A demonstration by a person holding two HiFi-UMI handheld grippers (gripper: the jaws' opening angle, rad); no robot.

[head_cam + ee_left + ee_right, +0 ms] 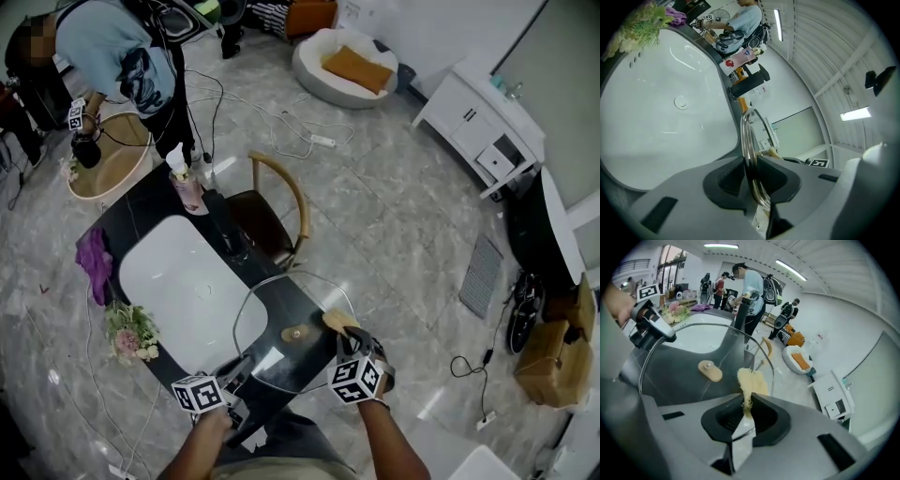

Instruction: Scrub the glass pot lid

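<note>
Left hand-held gripper [751,165] clamps the glass pot lid [295,328] by its rim.

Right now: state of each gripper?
Left gripper: closed on the rim of the glass pot lid.
Right gripper: closed on a yellow scrubbing pad.

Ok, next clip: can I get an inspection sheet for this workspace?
Surface: dark counter with a white sink basin.
Job's things: glass lid, yellow scrub pad.
Clutter: soap bottle, purple cloth, flowers, black faucet.
Grippers: left claw shut on the glass lid's rim; right claw shut on the scrub pad.
Cables: loose cables across the floor.
Surroundings: wooden chair, person, white cabinet.
</note>
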